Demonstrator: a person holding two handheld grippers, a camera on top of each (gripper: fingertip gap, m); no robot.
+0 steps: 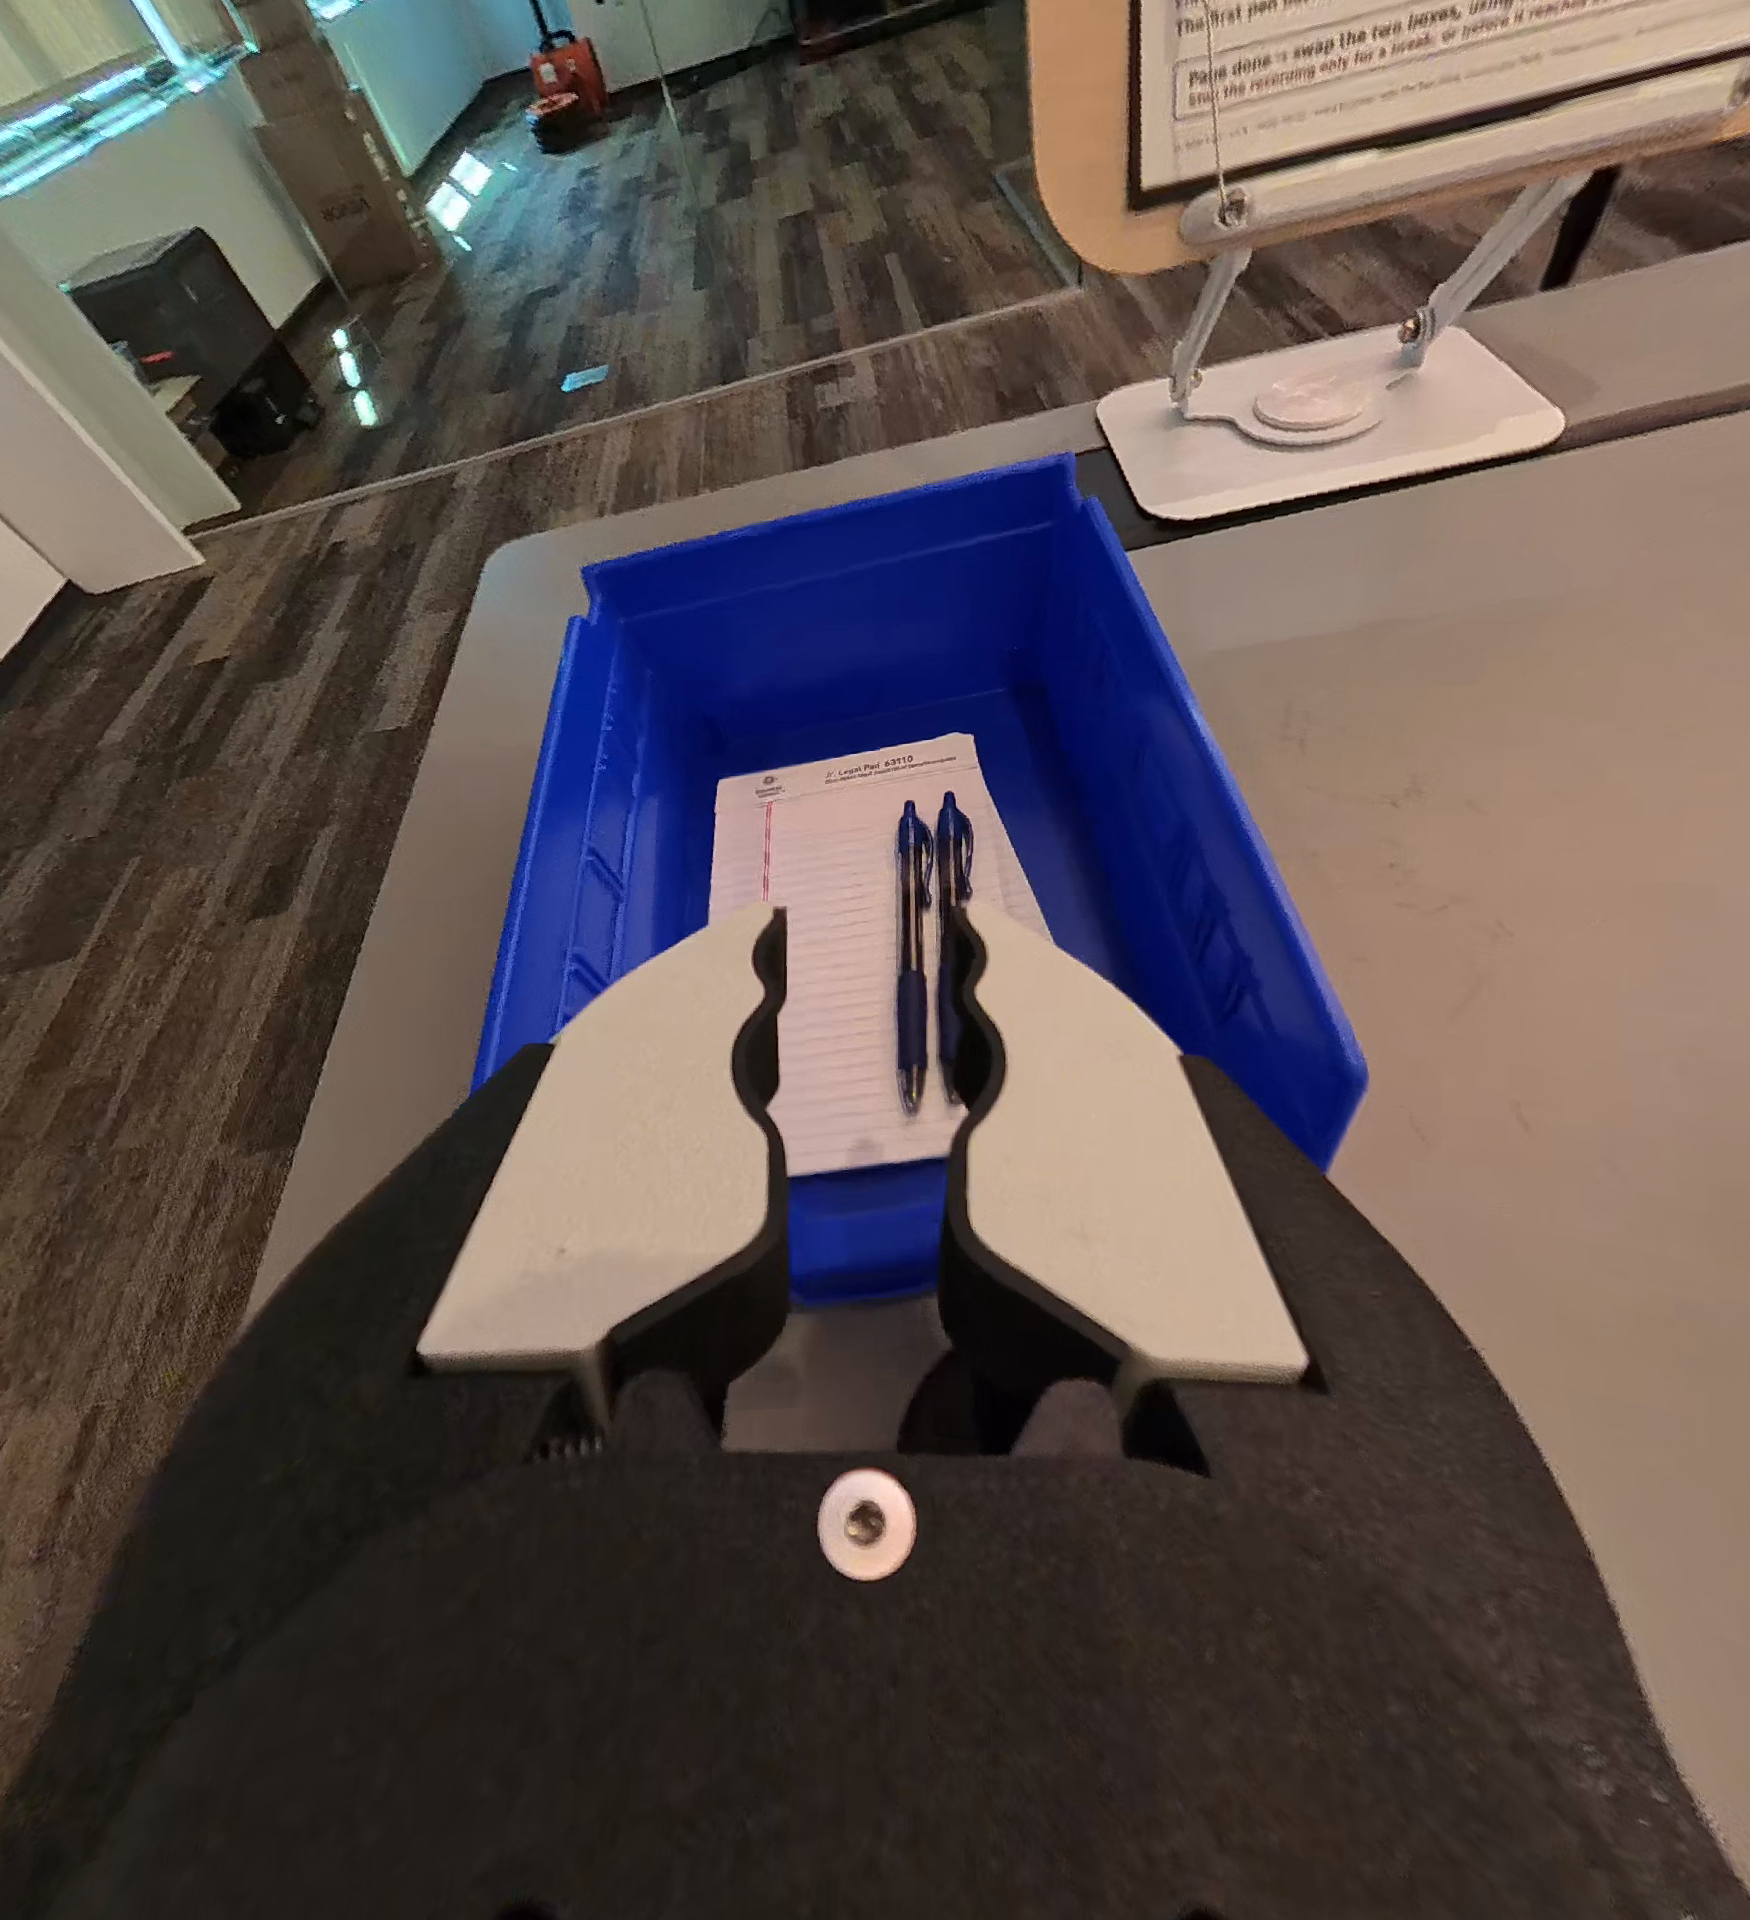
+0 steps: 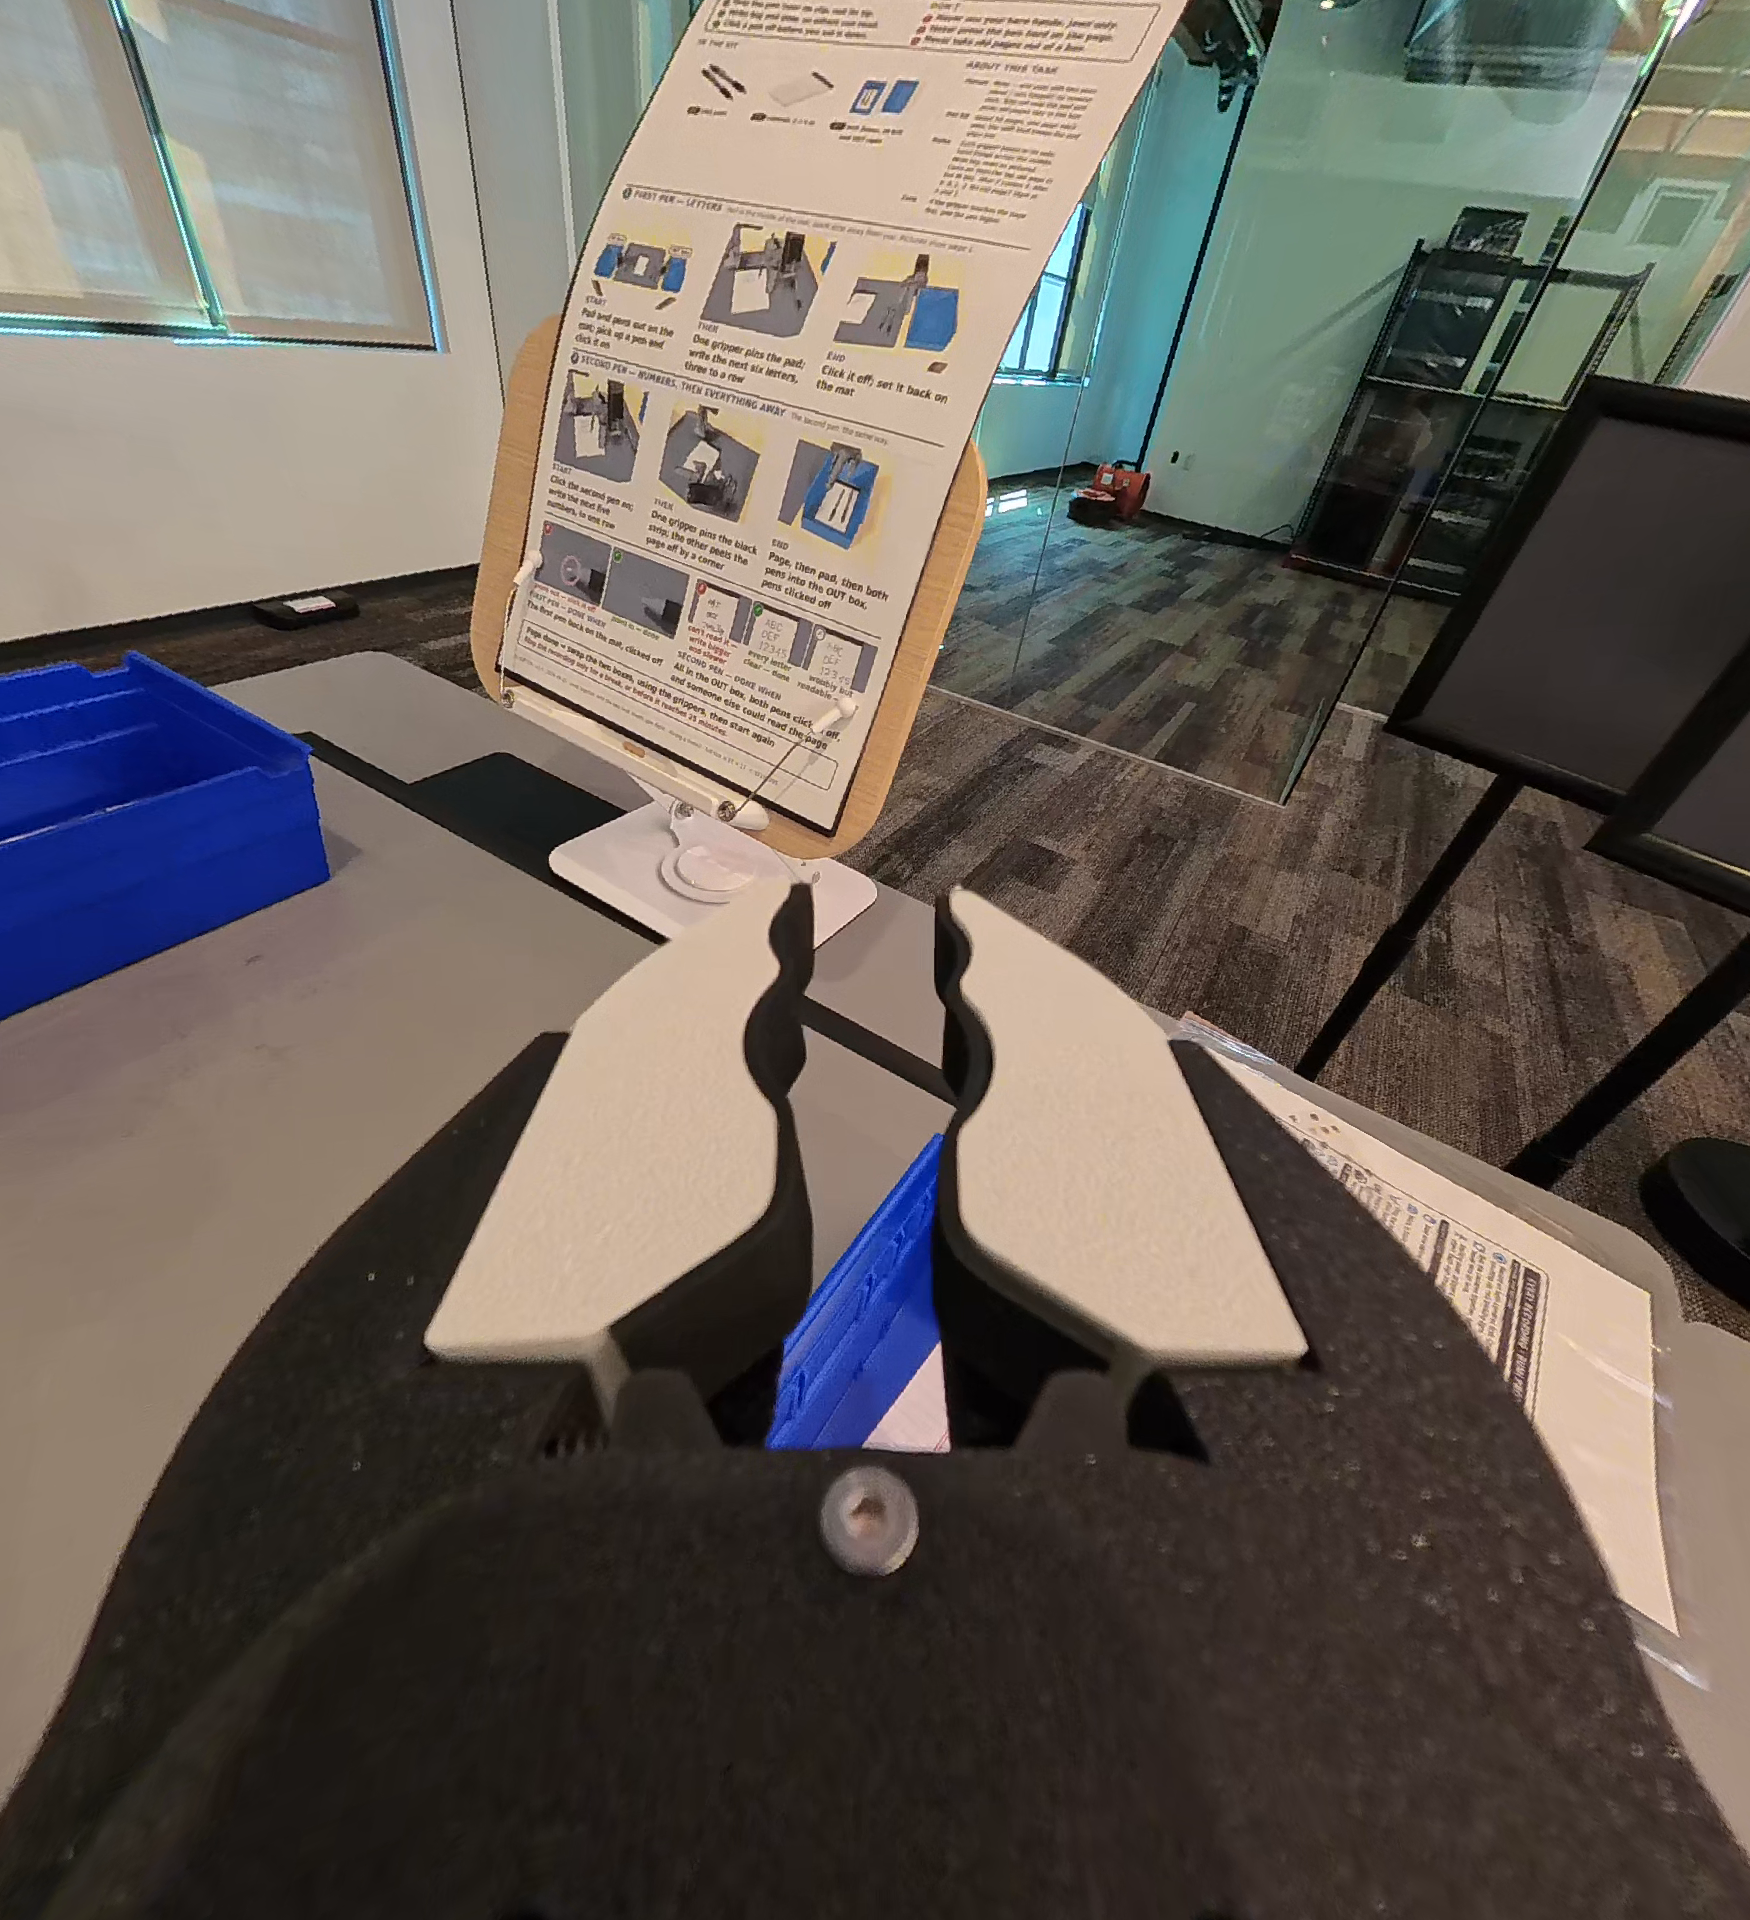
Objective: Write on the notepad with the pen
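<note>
Both tongs apart, empty — left tongs hover over the notepad in the blue bin. Two pens just ahead: light, slick, roll easily — we'd pinch a rubber grip. Right tongs well off.

Both views are bright and evenly lit. Window glare reflects off the floor at 11 o'clock in the left wrist view. Wide-angle distortion bends the instruction sheet and the edges. Slight motion blur softens the backgrounds; shadows on the table are faint.
</note>
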